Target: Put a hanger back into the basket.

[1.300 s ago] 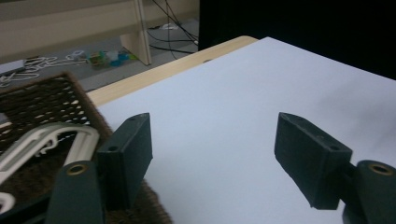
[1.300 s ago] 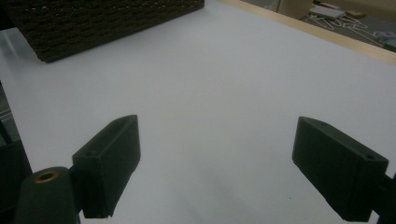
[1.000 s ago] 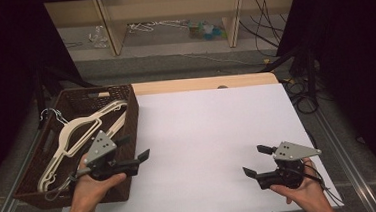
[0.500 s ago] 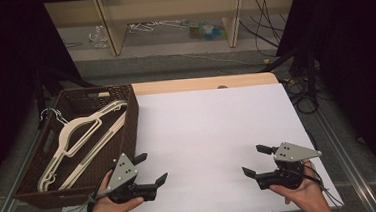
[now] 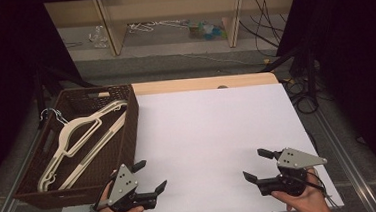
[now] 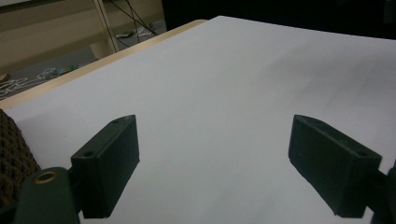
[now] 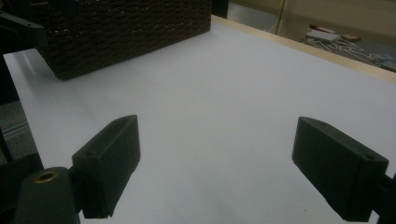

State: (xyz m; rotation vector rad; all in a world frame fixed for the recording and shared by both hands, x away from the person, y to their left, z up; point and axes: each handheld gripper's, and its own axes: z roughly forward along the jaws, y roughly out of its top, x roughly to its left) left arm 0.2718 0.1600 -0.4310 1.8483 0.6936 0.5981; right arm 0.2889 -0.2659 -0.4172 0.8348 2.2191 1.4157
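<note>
- The left gripper (image 5: 148,175) rests low at the near edge of the white table (image 5: 213,134), just beside the brown woven basket (image 5: 127,128); its jaws have just been opening and now stand wide with nothing between them, bare tabletop showing in the gap in the left gripper view.
- The right gripper (image 5: 259,164) sits at the near right of the table, well apart from the basket; its jaws are spread wide too and hold nothing.
- The white hangers (image 5: 80,138) lie in the basket, overlapping one another; a metal hook (image 5: 51,115) pokes up near the far left rim.
- Likely trouble: the hangers look interlocked, so lifting one may drag a second along; a hook could also snag on the weave.
- The basket wall is tall; a low, level reach from here may knock it and shove the basket sideways.
- A grip on a thin, smooth arm may slip or let the hanger swing.
</note>
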